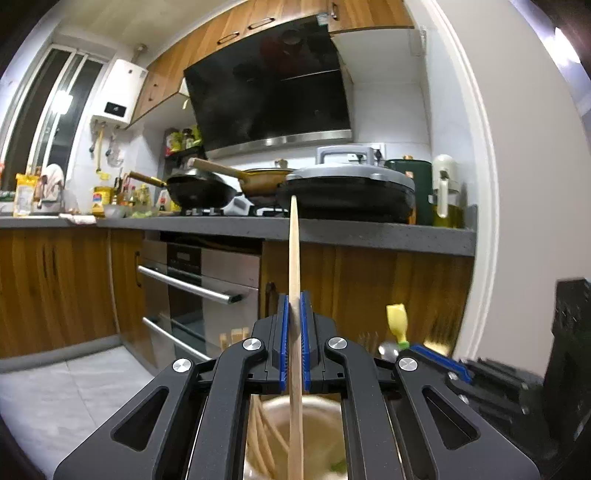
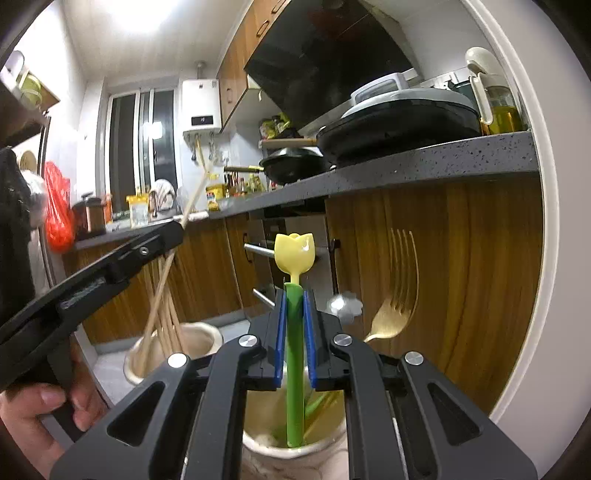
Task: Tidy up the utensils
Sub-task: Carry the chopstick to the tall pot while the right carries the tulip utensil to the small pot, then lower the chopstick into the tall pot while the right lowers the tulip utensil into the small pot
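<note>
While the left tool pinches one chopstick, the right tool clamps one tulip-topped utensil.

Brightly lit from a blown-out white ceiling lamp; glare on the glossy black range hood. Strong fisheye bending, dark vignetted corners. Motion-blurred gold metal fork and near cream ceramic jar.
</note>
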Motion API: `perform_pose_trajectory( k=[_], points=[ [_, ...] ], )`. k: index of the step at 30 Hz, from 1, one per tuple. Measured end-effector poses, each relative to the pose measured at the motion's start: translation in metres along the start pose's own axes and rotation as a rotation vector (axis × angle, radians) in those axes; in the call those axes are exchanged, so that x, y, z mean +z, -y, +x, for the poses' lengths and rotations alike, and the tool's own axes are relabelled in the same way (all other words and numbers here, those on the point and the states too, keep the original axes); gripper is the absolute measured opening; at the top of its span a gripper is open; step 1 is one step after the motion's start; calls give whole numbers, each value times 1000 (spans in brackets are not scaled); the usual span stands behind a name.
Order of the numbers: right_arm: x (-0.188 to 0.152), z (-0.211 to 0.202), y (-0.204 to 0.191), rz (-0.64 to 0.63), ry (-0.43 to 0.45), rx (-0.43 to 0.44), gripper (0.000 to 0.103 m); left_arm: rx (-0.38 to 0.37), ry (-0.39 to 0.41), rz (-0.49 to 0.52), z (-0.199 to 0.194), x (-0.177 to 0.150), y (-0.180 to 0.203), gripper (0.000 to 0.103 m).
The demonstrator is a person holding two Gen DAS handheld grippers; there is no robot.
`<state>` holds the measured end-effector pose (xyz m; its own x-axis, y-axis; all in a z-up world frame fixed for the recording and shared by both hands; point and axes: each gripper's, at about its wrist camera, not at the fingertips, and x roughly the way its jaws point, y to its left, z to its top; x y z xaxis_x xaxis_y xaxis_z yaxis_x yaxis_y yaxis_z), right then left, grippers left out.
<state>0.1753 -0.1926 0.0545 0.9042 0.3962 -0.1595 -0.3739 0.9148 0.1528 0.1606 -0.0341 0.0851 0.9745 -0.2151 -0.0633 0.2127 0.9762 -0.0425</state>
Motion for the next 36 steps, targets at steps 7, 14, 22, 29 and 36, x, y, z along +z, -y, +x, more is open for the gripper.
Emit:
perform_pose_trajectory(
  k=[7,14,22,29,36],
  points=[
    [-8,-18,-6,-15,-35,11,9,-15,-86,-21,-39,-26,-6,7],
    [-23,-18,-3,0,-73,13,9,-49,-146,-56,-51,-43,-12,7],
    [-32,-7,-6,-14,-129,14,9,-68,-163,-19,-51,-51,-6,9],
    [-33,-5,-8,-25,-133,15,15,-59,-155,-25,-53,-51,-5,34],
    [-32,-6,-8,-19,-133,8,28,-41,-137,-20,-58,-50,-5,49]
  ],
)
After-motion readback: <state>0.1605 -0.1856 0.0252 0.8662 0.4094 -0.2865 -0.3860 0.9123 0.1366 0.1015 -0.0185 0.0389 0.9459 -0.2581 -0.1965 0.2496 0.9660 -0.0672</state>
